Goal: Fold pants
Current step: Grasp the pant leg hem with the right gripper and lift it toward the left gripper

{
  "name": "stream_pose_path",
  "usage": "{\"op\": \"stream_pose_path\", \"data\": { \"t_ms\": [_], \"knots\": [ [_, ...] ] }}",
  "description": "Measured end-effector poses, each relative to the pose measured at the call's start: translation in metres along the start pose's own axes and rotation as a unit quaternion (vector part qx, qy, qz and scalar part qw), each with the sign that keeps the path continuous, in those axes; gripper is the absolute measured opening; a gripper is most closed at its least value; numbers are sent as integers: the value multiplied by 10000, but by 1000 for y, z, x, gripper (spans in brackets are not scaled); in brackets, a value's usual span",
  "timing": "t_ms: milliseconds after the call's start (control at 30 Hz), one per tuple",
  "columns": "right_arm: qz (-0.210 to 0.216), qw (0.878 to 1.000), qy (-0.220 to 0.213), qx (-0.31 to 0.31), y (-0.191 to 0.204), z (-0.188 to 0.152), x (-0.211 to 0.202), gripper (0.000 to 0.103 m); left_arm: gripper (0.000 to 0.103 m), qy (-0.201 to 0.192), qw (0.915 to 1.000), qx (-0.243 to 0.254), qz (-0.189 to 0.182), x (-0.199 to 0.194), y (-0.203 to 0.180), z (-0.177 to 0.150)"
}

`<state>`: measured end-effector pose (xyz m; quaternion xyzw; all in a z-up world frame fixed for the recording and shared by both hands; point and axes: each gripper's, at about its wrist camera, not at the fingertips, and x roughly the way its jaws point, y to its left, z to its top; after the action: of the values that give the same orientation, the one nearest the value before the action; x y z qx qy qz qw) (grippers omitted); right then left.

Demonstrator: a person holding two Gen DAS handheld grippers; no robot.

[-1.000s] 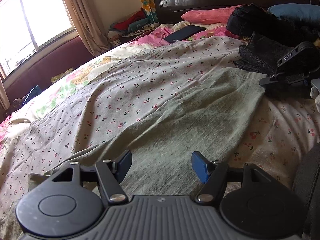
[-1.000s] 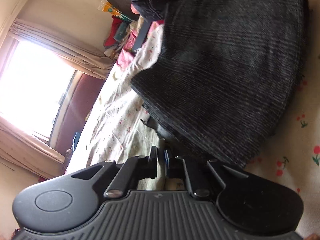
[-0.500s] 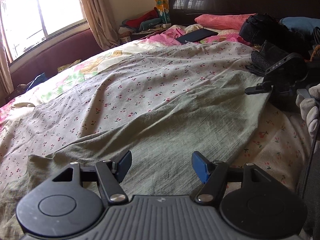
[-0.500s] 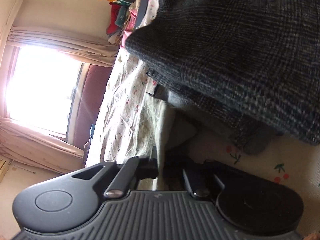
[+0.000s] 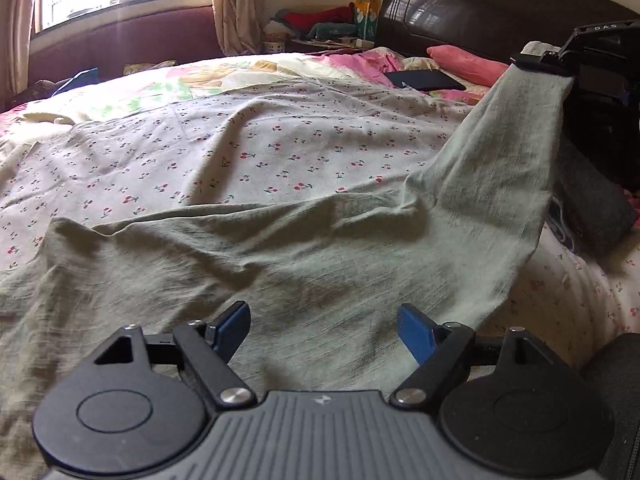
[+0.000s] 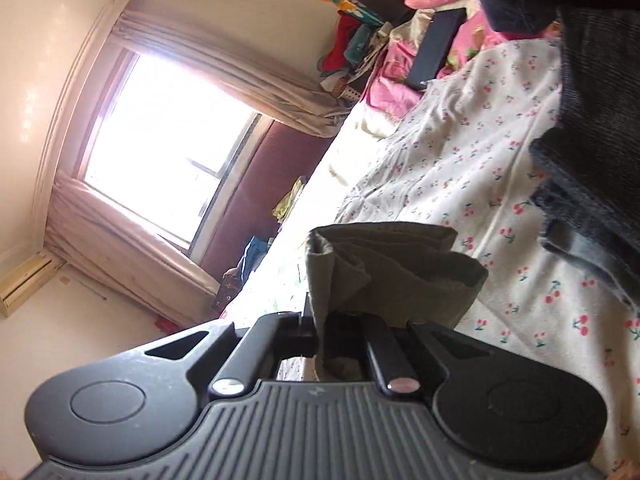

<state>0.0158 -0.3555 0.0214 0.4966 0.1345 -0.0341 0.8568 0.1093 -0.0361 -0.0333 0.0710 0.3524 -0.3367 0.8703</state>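
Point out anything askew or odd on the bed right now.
Only the green pants stand out: one end is lifted off the bedsheet, pinched in the right tongs, while the rest lies wrinkled. The left tongs hover open.

One legible marking: white letters "DAS" on the black housing of the right gripper (image 5: 536, 65), well beyond the left fingers (image 5: 416, 332) (upper right). A small embossed emblem on each ribbed body; unreadable.

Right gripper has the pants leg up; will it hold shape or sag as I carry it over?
Likely floppy: the pants drape limp from the right gripper to the bed. Probably light, since the thin cloth bunches between the pads. The trailing part may drag and wrinkle.
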Motion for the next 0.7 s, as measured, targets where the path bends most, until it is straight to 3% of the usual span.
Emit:
{"op": "stream_pose_path", "data": {
  "t_ms": [133, 233, 367, 500, 633, 700],
  "knots": [
    [143, 9961, 580, -644, 57, -33, 43, 4, 93, -235, 9983, -485, 217, -26, 35, -11],
    [359, 9840, 1101, -1356, 103, -79, 78, 4, 93, -438, 9930, -1084, 195, -50, 69, -18],
    [670, 9578, 1939, -2013, 152, -154, 130, 4, 93, -718, 9879, -1258, 547, -80, 102, -26],
    [793, 9239, 2696, -2595, 182, -244, 170, 4, 93, -670, 9847, -1215, 1050, -104, 133, -45],
    [856, 8958, 3129, -3039, 198, -313, 183, 4, 93, -472, 9802, -1279, 1438, -117, 155, -71],
    [854, 8899, 3213, -3122, 199, -331, 185, 4, 93, -422, 9788, -1429, 1407, -119, 163, -81]
  ]
}}
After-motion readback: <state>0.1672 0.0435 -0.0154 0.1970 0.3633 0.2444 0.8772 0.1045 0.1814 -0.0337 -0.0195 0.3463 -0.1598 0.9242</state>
